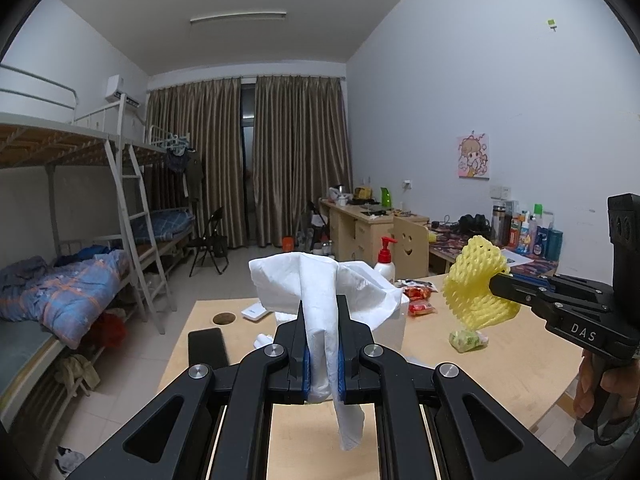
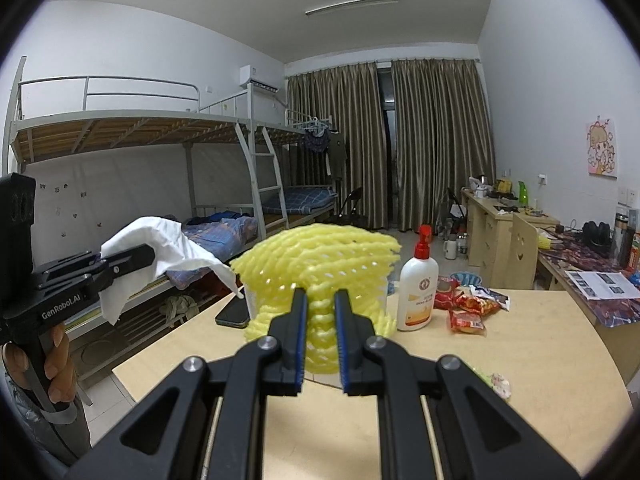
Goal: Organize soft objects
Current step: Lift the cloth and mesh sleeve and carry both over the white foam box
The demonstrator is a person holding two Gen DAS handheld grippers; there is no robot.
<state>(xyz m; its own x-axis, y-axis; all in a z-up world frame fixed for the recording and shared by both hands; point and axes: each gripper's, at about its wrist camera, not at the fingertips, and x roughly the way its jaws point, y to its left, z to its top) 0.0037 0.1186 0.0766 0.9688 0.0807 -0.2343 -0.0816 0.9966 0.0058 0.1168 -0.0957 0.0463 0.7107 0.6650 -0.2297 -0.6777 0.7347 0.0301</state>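
Note:
My left gripper (image 1: 319, 308) is shut on a white tissue (image 1: 320, 284) and holds it up above the wooden table (image 1: 500, 368); the tissue's tail hangs down between the fingers. It also shows at the left of the right wrist view, the tissue (image 2: 160, 248) draped over the left gripper (image 2: 150, 256). My right gripper (image 2: 321, 300) is shut on a yellow foam fruit net (image 2: 320, 256), held above the table (image 2: 520, 360). In the left wrist view the net (image 1: 476, 284) sits in the right gripper (image 1: 494, 284) at the right.
On the table stand a white lotion bottle with red pump (image 2: 418, 284), red snack packets (image 2: 468, 312), a clear plastic container (image 2: 256, 300) behind the net, a black phone (image 2: 234, 314) and a small green-white wrapper (image 1: 466, 338). A white box (image 1: 394, 316) sits behind the tissue. Bunk beds (image 1: 80, 272) stand left.

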